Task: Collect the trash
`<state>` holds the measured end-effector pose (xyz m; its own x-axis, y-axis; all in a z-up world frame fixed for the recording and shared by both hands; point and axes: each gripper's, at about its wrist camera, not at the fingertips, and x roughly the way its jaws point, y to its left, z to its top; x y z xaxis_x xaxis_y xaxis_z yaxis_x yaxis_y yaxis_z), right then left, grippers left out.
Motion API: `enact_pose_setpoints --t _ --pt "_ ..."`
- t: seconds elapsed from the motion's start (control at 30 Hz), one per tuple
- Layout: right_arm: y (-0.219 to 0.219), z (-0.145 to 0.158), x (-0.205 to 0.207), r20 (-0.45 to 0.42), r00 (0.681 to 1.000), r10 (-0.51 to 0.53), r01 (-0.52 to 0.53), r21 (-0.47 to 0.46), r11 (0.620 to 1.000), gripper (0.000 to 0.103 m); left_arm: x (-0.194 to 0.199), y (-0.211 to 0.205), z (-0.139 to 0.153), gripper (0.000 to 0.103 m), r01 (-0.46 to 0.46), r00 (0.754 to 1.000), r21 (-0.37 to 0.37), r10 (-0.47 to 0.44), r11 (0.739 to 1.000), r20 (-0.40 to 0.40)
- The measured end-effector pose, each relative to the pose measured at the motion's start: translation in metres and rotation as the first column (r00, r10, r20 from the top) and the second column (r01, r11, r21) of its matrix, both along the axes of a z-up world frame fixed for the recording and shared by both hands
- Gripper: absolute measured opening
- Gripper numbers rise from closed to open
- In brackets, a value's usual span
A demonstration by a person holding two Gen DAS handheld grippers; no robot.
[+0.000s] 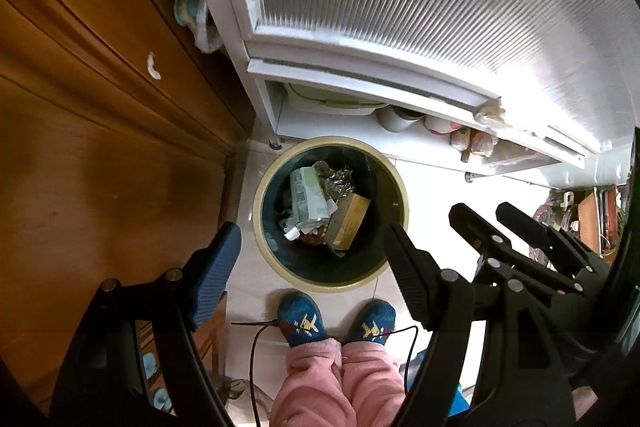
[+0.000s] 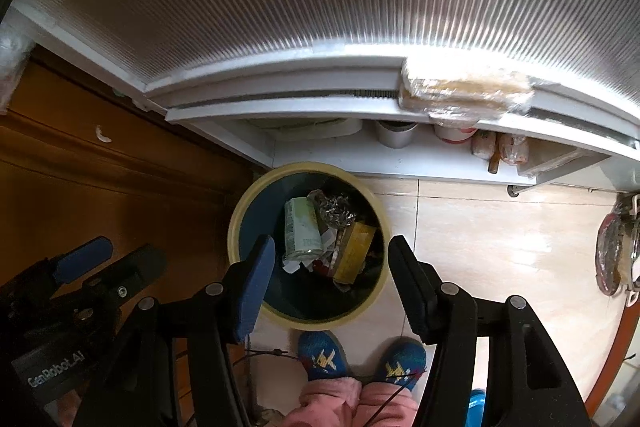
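Both my grippers hang over the trash bin, nothing in either.

My left gripper (image 1: 312,259) points straight down with its jaws spread wide and bare; my right gripper (image 2: 332,279) is beside it, jaws apart and likewise bare. The trash bin (image 1: 264,227), dark inside with a pale yellow rim, stands on the tiled floor (image 2: 500,227) against the white cabinet (image 2: 360,155), beside the wooden door (image 1: 100,147). In it lie a crumpled green-and-white carton (image 2: 302,231), a ball of foil (image 2: 336,213) and a yellow box (image 2: 354,253). My slippers (image 1: 300,319) stand just short of the rim.
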<state>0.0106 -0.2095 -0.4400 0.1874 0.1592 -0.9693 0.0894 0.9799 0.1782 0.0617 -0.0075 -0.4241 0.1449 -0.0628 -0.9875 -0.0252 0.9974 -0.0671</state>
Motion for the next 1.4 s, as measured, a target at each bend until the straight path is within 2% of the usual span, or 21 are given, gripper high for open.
enact_pose_setpoints --t 0.17,0.37,0.67,0.93,1.07,1.23,1.4 --pt "-0.006 0.036 -0.005 0.020 1.000 -0.001 0.001 -0.001 1.000 0.060 -0.006 -0.004 0.041 0.071 0.010 1.000 -0.004 -0.010 1.000 0.022" --pt "-0.013 0.101 -0.014 0.062 0.998 0.001 -0.002 0.011 1.000 0.060 -0.014 -0.011 0.110 0.071 0.024 0.997 -0.006 -0.023 1.000 0.074" --pt "-0.020 0.222 -0.030 0.160 0.987 0.020 -0.025 0.033 0.999 0.060 -0.030 -0.013 0.232 0.071 0.013 0.982 -0.009 -0.011 1.000 0.189" --pt "-0.023 0.327 -0.043 0.250 0.967 0.045 -0.056 0.038 0.998 0.061 -0.045 -0.010 0.322 0.071 -0.012 0.970 -0.011 0.014 1.000 0.244" --pt "-0.025 0.376 -0.051 0.297 0.954 0.052 -0.067 0.042 0.997 0.061 -0.057 -0.010 0.362 0.071 -0.015 0.960 -0.006 0.016 1.000 0.280" --pt "-0.026 0.437 -0.063 0.352 0.934 0.058 -0.080 0.049 0.996 0.061 -0.072 -0.011 0.414 0.071 -0.020 0.936 0.003 0.018 1.000 0.351" --pt "-0.024 0.496 -0.076 0.417 0.907 0.067 -0.097 0.052 0.994 0.062 -0.083 -0.012 0.454 0.071 -0.036 0.914 0.004 0.032 0.999 0.404"
